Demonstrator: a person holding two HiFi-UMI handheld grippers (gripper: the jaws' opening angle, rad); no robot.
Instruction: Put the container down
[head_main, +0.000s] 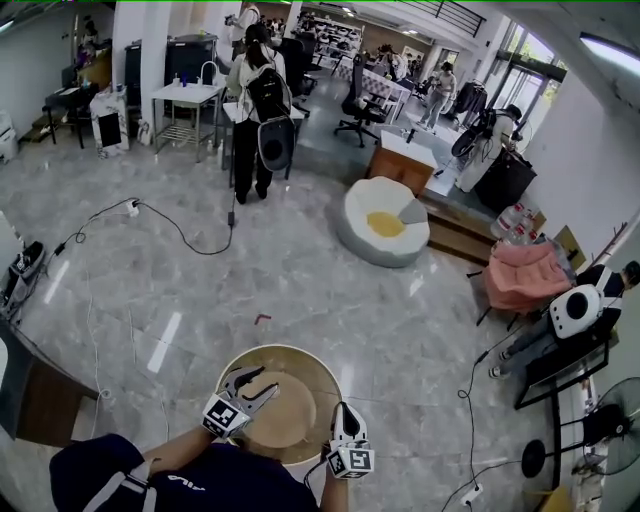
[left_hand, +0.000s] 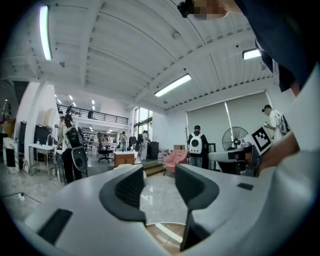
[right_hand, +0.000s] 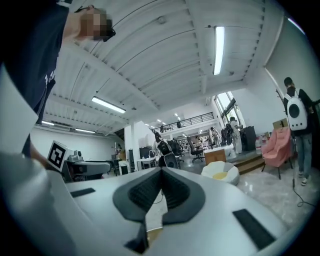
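Observation:
A round tan container (head_main: 290, 415) with a pale rim sits low in the head view, just in front of the person. My left gripper (head_main: 268, 382) reaches over its left side, jaws apart with nothing between the pads. In the left gripper view the left gripper (left_hand: 160, 187) shows marble floor through the gap and the container's rim (left_hand: 167, 235) below it. My right gripper (head_main: 340, 410) stands at the container's right rim. In the right gripper view the right gripper (right_hand: 161, 172) has its pads together at the tips, with a thin tan strip of the container (right_hand: 152, 234) pinched lower down.
The floor is glossy grey marble with cables (head_main: 170, 225) running across it and a small red scrap (head_main: 262, 319). A white beanbag (head_main: 380, 235) and a pink armchair (head_main: 525, 275) stand ahead to the right. A person with a backpack (head_main: 262, 105) stands further off. A dark desk (head_main: 30, 395) is at left.

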